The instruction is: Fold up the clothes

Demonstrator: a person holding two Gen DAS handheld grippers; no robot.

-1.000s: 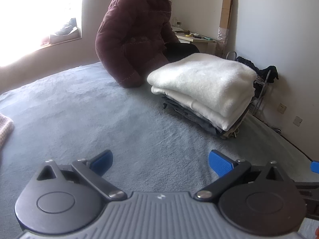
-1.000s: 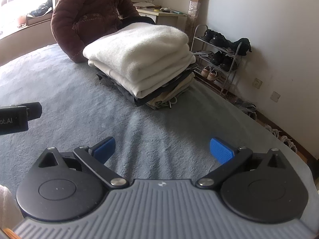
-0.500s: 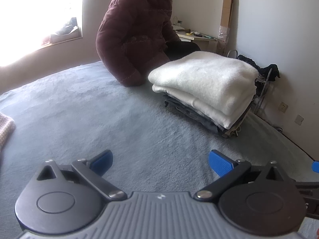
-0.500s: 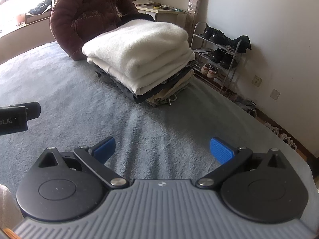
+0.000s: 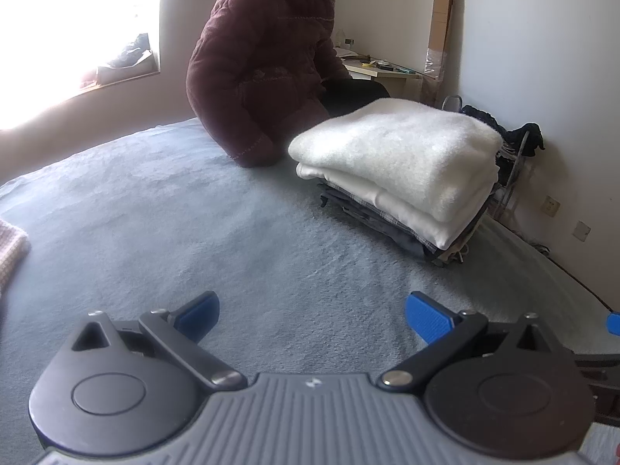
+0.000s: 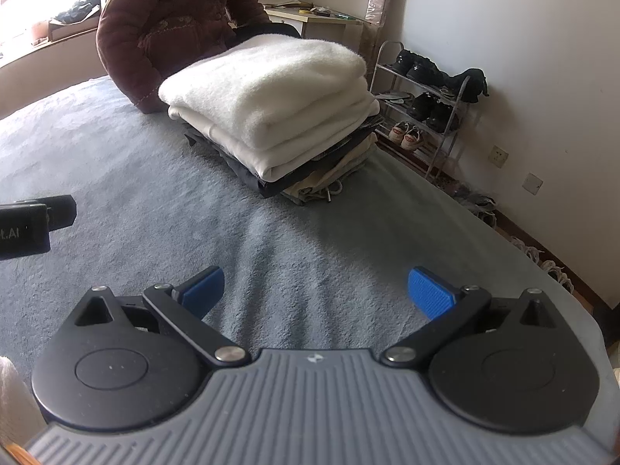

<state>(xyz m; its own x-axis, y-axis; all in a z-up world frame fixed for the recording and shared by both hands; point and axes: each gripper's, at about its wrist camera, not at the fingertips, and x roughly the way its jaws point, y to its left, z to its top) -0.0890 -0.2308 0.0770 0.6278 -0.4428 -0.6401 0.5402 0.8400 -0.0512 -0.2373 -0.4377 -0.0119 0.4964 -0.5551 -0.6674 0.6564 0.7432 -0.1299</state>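
A stack of folded clothes (image 5: 399, 178) (image 6: 275, 116) sits on the grey-blue bed cover (image 5: 193, 224) (image 6: 135, 178), topped by a thick white fleece piece, with dark and beige garments beneath. My left gripper (image 5: 312, 314) is open above bare cover, well short of the stack, nothing between its blue pads. My right gripper (image 6: 316, 290) is likewise open and empty, the stack ahead of it and slightly left. A pink knitted garment edge (image 5: 11, 255) shows at the far left of the left wrist view.
A person in a maroon padded coat (image 5: 263, 66) (image 6: 166, 27) sits at the far side of the bed behind the stack. A shoe rack (image 6: 426, 104) stands by the right wall, beyond the bed edge. A small desk (image 6: 310, 15) is in the corner.
Both views have shifted slightly: the stack sits a little further right and higher in each frame. Both grippers stay open and empty. The seated person has leaned a bit.
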